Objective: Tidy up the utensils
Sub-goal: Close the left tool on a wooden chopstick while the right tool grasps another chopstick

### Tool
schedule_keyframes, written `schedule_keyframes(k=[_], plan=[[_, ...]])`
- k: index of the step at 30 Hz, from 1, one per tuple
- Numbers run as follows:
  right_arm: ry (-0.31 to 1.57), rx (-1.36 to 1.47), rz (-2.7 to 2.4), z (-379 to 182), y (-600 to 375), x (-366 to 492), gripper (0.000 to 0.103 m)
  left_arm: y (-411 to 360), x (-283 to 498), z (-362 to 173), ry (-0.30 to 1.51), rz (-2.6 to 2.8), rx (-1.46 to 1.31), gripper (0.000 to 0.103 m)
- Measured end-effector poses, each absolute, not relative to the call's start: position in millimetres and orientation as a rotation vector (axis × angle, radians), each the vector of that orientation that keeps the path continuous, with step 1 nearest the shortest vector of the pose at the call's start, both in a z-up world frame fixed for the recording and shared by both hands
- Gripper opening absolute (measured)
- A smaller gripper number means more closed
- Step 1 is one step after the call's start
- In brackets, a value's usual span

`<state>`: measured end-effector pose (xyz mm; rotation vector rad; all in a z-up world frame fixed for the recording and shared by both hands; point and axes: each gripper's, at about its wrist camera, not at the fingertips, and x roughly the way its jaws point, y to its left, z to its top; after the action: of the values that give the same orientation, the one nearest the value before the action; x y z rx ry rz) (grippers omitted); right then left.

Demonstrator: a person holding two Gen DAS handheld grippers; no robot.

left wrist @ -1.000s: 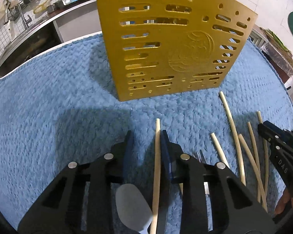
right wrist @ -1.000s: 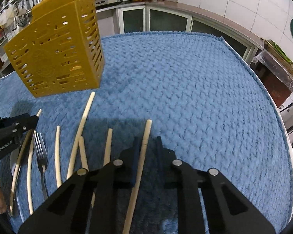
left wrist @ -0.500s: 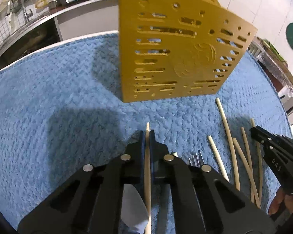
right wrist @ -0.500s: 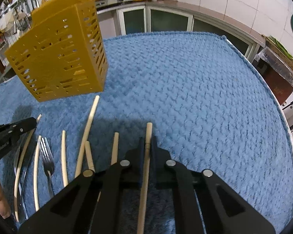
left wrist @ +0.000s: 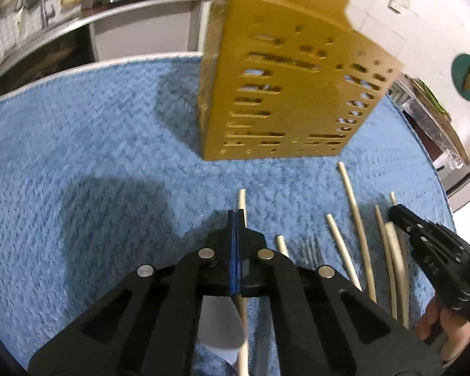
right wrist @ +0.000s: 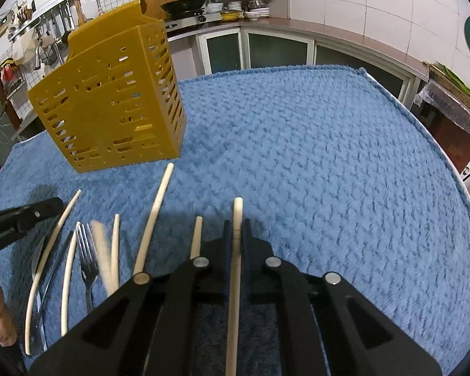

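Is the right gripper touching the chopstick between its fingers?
Touching. In the right wrist view the right gripper has both fingers pressed against the sides of the chopstick, with no gap visible.

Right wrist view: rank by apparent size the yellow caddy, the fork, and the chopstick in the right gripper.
1. Yellow caddy, clearly largest.
2. Chopstick held in the right gripper; nearness to the camera inflates it.
3. Fork, shortest as visible.

Both wrist views close, angled down over blue cloth [left wrist: 78,156]; share yellow caddy [right wrist: 109,103], scattered chopsticks [left wrist: 357,219].
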<state>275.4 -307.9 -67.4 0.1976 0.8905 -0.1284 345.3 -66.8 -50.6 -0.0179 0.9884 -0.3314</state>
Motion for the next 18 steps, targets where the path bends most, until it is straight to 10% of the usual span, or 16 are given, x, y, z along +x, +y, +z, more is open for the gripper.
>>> schedule_keyframes(k=[18], plan=[[0.891, 0.191, -0.139, -72, -307, 271, 0.006, -104, 328, -65, 0.928, -0.249, 0.216, 0.012]])
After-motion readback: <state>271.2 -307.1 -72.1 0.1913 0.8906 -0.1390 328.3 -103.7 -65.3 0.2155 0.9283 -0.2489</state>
